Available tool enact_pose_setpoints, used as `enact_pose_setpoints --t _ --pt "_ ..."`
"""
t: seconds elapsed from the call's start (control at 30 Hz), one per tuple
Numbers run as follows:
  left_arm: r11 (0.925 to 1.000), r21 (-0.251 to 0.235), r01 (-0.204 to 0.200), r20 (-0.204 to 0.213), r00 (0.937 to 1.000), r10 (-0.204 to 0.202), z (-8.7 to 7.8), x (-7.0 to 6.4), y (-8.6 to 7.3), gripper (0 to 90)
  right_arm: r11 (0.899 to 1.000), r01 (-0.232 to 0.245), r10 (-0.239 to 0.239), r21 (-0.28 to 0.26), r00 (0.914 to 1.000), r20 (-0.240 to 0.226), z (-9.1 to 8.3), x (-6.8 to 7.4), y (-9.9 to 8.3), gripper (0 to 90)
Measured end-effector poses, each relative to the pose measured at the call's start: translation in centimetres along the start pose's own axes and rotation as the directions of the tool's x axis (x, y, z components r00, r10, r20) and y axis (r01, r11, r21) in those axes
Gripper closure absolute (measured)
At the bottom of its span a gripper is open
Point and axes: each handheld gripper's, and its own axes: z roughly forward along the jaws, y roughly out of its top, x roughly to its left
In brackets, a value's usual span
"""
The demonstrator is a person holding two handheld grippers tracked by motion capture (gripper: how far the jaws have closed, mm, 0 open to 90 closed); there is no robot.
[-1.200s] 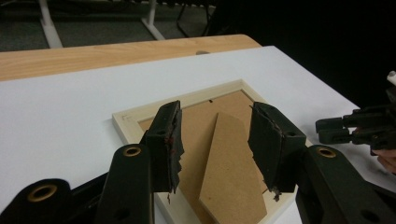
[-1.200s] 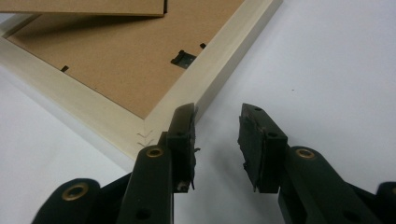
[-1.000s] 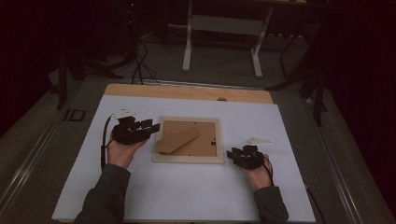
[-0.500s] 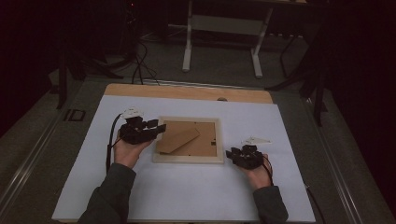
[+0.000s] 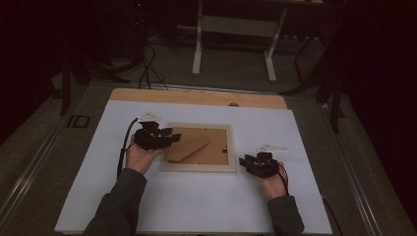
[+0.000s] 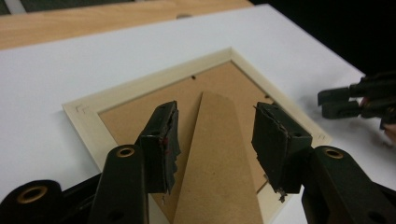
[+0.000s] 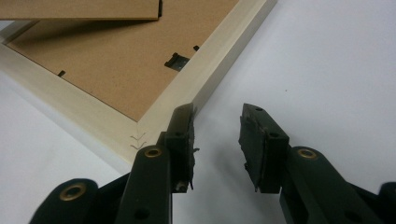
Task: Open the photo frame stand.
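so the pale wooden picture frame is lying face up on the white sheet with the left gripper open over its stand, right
Not quite: the pale wooden picture frame lies face down, its brown fibreboard backing and pointed cardboard stand upward, as the left gripper view shows. The rest holds: it lies on the white sheet, and the left gripper is open over the stand.

Spread left gripper point(image 6: 215, 140) astride frame's stand point(image 6: 219, 163)
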Motion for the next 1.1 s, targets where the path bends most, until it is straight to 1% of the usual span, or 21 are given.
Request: enact_pose_setpoints --t 0.13,0.23,0.3,0.47,0.57,0.63,0.7,0.83,0.97,1.03,1.1 --pt "0.9996 0.027 0.001 0.003 1.0 -0.001 0.5 0.4 -0.1 50.5 1.0 -0.002 0.002 -0.001 1.0 -0.001 0.1 0.0 0.1 64.5" --pt "0.9993 0.035 0.01 0.011 0.9999 -0.01 0.8 0.7 -0.2 50.5 1.0 0.002 -0.002 0.003 1.0 -0.001 0.2 0.0 0.1 64.4" --pt "0.9992 0.038 0.013 0.008 0.9999 -0.014 1.0 0.8 -0.3 50.5 1.0 0.007 -0.007 0.003 1.0 -0.004 0.3 0.1 0.1 64.1" --pt "0.9968 0.074 0.028 0.018 0.9994 -0.029 1.9 1.0 -0.5 51.3 1.0 0.007 -0.007 -0.004 1.0 -0.004 0.2 0.3 0.2 63.5" --pt "0.9951 0.088 0.045 0.021 0.9986 -0.048 2.3 1.2 -0.6 51.2 1.0 0.003 -0.003 -0.004 1.0 -0.001 0.0 0.1 0.1 63.4" --pt "0.9932 0.099 0.062 0.041 0.997 -0.066 2.6 1.4 -0.7 51.1 1.0 -0.003 0.003 -0.006 1.0 0.001 0.0 0.1 0.0 63.4" --pt "0.9912 0.111 0.071 0.051 0.9957 -0.077 2.8 1.5 -0.8 50.5 1.0 -0.002 0.002 -0.005 1.0 0.0 0.0 0.1 0.1 63.4" --pt "0.9881 0.131 0.082 0.052 0.9947 -0.089 3.3 1.6 -0.9 44.2 1.0 0.003 -0.003 -0.004 1.0 -0.002 0.0 0.3 0.0 63.2" --pt "0.985 0.144 0.094 0.054 0.9932 -0.103 3.7 1.7 -1.1 40.7 1.0 0.0 0.0 -0.006 1.0 -0.002 0.0 0.2 0.0 63.1" --pt "0.9836 0.156 0.091 0.064 0.9928 -0.102 4.0 1.7 -1.2 39.2 1.0 0.0 0.0 -0.007 1.0 -0.001 -0.1 0.2 0.0 63.2" --pt "0.982 0.169 0.085 0.064 0.9932 -0.097 4.2 1.6 -1.3 36.5 1.0 0.001 -0.001 -0.006 1.0 0.0 -0.1 0.1 0.0 63.2"
